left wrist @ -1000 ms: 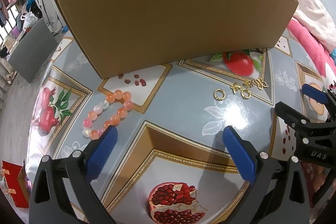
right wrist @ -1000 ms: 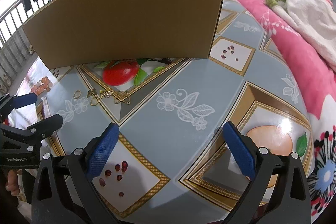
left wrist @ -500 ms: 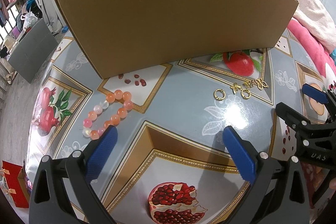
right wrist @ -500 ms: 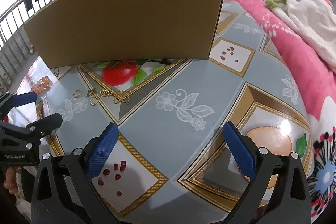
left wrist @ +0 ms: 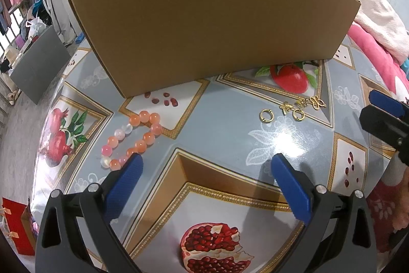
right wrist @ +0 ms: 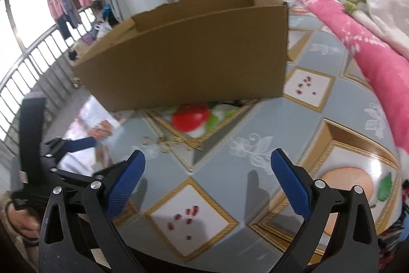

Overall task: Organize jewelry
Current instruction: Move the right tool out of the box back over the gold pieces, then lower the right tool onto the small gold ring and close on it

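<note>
An orange and pink bead bracelet (left wrist: 133,138) lies on the patterned tablecloth (left wrist: 225,127), just ahead of my left gripper's left fingertip. Gold hoop earrings (left wrist: 266,116) and small gold butterfly pieces (left wrist: 316,102) lie further right; the right wrist view shows the gold pieces (right wrist: 166,142) blurred. A brown cardboard box (left wrist: 212,24) stands behind them, and its open top (right wrist: 194,4) shows from the right wrist. My left gripper (left wrist: 204,170) is open and empty. My right gripper (right wrist: 207,168) is open, empty and raised, and it (left wrist: 383,114) reaches in at the left view's right edge.
A pink blanket (right wrist: 358,47) and a white fleece (left wrist: 375,17) lie on the right. A grey board (left wrist: 38,68) and a red box (left wrist: 15,227) sit on the floor at the left. A railing and hung clothes (right wrist: 69,4) stand behind.
My right gripper has lifted and swung, so its view is blurred and now looks down into the box top. The left gripper and the jewelry have stayed put.
</note>
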`<state>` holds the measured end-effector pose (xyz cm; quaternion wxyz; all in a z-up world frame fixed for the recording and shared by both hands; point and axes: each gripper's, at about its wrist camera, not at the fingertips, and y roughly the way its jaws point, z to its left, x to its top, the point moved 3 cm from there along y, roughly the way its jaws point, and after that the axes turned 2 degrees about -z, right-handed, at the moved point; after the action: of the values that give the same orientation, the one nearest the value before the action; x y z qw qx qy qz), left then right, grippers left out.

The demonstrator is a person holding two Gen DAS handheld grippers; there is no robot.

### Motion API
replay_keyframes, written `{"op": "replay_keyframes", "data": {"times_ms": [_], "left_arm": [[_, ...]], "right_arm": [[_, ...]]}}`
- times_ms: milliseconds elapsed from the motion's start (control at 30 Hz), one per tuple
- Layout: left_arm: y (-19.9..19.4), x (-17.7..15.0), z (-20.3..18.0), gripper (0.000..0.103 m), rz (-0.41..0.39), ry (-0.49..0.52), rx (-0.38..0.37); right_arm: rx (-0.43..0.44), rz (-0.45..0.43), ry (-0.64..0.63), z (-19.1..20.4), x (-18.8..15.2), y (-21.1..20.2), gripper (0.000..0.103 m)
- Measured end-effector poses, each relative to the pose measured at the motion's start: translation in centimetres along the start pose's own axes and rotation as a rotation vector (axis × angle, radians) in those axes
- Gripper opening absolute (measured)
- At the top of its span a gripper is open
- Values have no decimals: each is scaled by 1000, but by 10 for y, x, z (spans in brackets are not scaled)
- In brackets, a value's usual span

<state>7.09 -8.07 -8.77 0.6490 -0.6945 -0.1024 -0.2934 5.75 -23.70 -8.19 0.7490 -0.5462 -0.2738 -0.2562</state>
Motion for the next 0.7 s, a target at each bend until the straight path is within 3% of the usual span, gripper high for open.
{"op": "replay_keyframes", "data": {"times_ms": [67,167,500,700], "left_arm": [[0,-1,0,99,-5,5,-3],[-1,-1,0,99,-17,18,-14],[-10,-13,11,99,-63,43,-45],[-14,-19,20,99,-80,46,-47]], "right_arm": [[35,-7,-4,3,2,-1,94],[75,-7,1,12,2,-3,85],[157,43,-35,35,-1,15,51],[126,86,-114,47,-5,32,36]]}}
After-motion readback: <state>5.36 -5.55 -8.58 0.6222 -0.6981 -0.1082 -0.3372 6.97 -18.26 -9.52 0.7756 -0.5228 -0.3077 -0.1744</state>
